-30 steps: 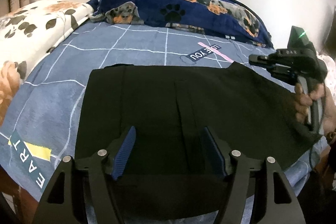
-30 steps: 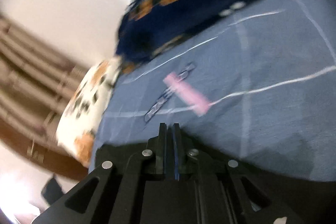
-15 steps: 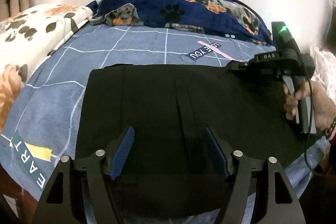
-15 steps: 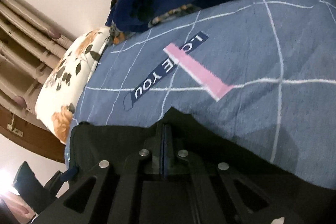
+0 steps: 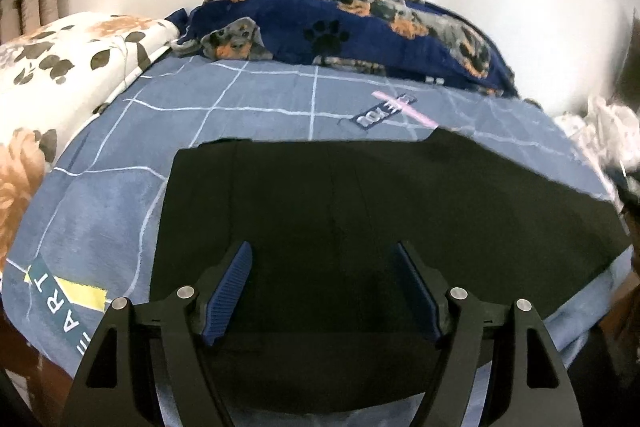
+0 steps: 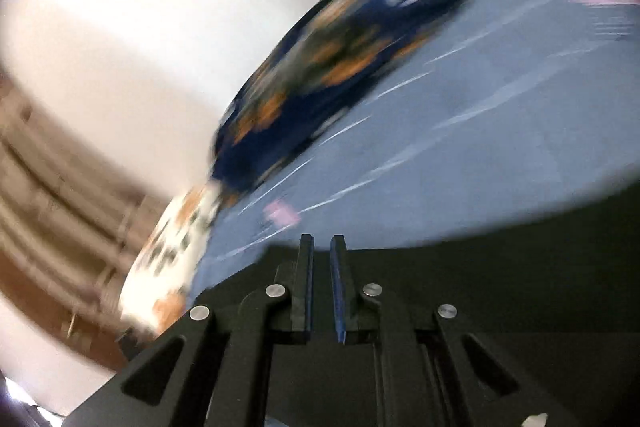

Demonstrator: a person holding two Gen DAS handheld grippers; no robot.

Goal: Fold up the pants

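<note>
The black pants (image 5: 360, 211) lie spread flat on the bed, over the blue sheet (image 5: 240, 115) with its white grid lines, reaching from the near edge of the bed up toward its middle. Their far right corner ends in a point just below the dark word patch (image 5: 384, 109) and pink strip printed on the sheet.

The left gripper (image 5: 324, 291) hovers above the near part of the pants, its jaws standing wide apart, blue pads facing each other, with nothing clamped between them.

The right gripper (image 6: 322, 283) shows in a heavily blurred view over dark cloth; its jaws are opening from nearly shut, a narrow gap showing and nothing visibly held.

At the head of the bed lie a navy dog-print blanket (image 5: 360, 23) and, left, a floral pillow (image 5: 68, 67).
</note>
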